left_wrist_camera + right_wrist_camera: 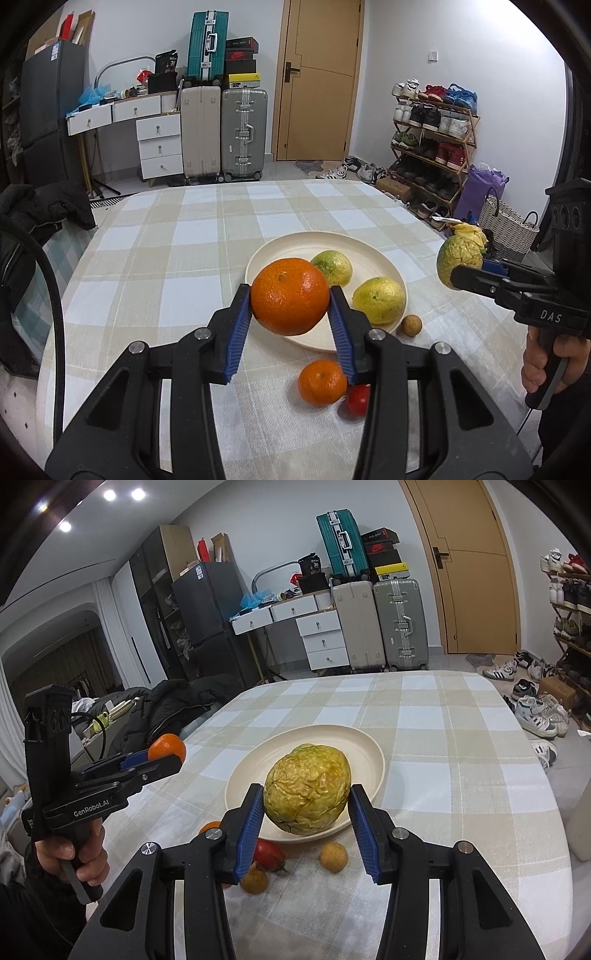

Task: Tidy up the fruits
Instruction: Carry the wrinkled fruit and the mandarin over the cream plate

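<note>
My left gripper (290, 301) is shut on a large orange (290, 295) and holds it above the near rim of a cream plate (280, 251). Two yellow-green citrus fruits (332, 266) (378, 300) lie on the plate. My right gripper (306, 805) is shut on a wrinkled yellow-green fruit (308, 789) and holds it above the plate (365, 746); it also shows in the left wrist view (459, 262). On the cloth lie a small orange (322, 382), a red tomato (359, 400) and a small brown round fruit (411, 325).
The table has a checked cloth (184, 258). In the right wrist view two small brown fruits (333, 856) (254, 880) and the tomato (269, 853) lie near the plate's front. A dark coat (166, 709) lies off the table's left edge. Suitcases, drawers and a shoe rack stand beyond.
</note>
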Demonstrator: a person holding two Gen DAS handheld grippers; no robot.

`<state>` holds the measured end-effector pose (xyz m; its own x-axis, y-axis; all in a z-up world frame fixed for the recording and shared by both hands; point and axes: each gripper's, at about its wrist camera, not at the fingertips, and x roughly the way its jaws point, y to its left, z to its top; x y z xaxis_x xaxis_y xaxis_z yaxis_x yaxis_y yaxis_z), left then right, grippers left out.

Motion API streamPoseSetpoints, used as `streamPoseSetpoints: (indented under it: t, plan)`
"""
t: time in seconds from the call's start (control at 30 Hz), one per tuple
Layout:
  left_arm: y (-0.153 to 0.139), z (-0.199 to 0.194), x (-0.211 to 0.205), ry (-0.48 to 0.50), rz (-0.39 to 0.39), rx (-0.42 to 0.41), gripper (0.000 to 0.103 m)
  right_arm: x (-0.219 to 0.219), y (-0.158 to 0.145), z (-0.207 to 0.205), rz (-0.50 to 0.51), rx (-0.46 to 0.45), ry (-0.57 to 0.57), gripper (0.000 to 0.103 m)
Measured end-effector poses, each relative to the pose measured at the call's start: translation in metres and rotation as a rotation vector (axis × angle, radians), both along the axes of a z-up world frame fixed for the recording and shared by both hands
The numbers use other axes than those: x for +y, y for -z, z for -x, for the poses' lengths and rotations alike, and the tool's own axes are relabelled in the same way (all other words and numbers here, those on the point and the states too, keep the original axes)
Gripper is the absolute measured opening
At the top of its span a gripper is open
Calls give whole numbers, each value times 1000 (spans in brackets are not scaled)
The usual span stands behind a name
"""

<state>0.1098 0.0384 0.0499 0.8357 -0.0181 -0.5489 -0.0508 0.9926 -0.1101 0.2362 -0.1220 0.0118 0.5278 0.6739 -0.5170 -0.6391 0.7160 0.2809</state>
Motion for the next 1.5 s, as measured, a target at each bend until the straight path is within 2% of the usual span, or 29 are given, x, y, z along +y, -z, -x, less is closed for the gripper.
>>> streamPoseSetpoints:
  t: [0.07,0.47,0.77,1.5]
  plan:
    - [0,-4,-1,0,-1,-3,39,0,-4,-2,-21,5,-8,47]
    - [3,-31,-5,4,-10,-1,39,12,-9,-23,22,-14,7,47]
    - [17,-55,-4,0,10,26,39,20,0,-45,45,18,27,47]
    - [56,-92,-15,3,-34,110,39,34,39,-81,131,83,74,47]
